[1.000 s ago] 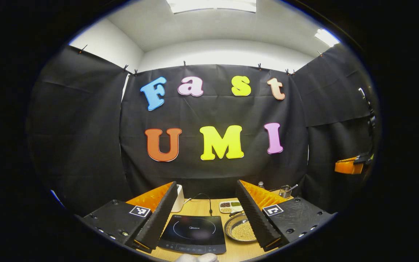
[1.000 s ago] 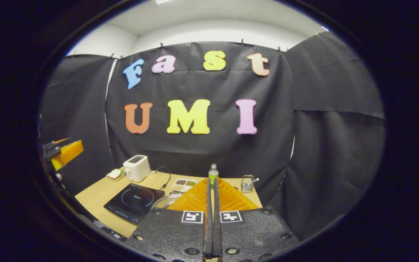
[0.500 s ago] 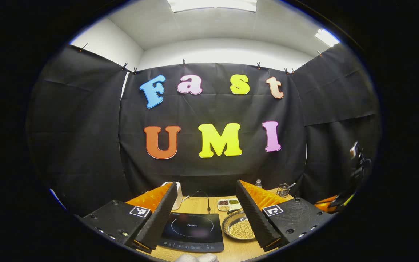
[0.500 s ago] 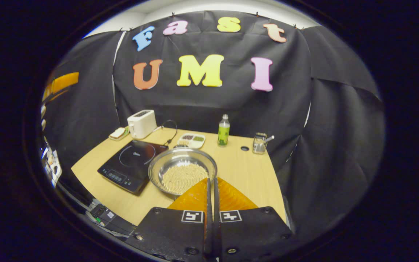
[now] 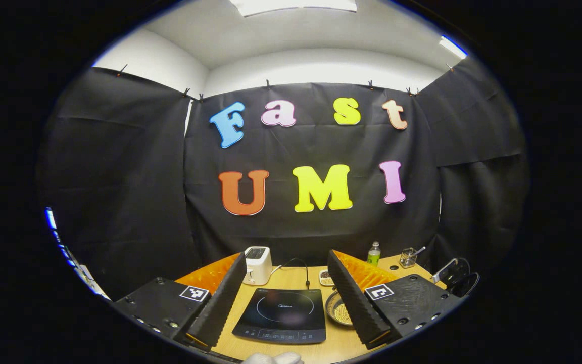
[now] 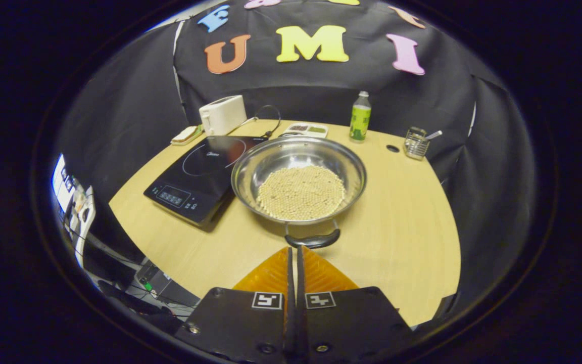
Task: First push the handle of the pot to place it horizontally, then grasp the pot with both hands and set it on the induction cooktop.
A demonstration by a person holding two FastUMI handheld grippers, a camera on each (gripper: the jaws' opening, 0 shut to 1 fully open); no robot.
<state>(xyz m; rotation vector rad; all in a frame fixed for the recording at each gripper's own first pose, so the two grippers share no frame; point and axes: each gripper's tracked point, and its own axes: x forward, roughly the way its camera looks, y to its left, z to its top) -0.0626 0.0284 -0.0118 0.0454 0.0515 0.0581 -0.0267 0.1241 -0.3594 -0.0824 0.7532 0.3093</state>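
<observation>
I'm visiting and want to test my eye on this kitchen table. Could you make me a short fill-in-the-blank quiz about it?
1. The pot holds small pale ____.
2. The pot stands beside the induction cooktop, not ____ it.
3. The right gripper is ____, close to the pot's handle.
4. The left gripper is ____.

Missing words: beads; on; shut; open

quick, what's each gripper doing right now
Left gripper: open, holding nothing.
Right gripper: shut, holding nothing, just short of the black handle of the steel pot.
</observation>
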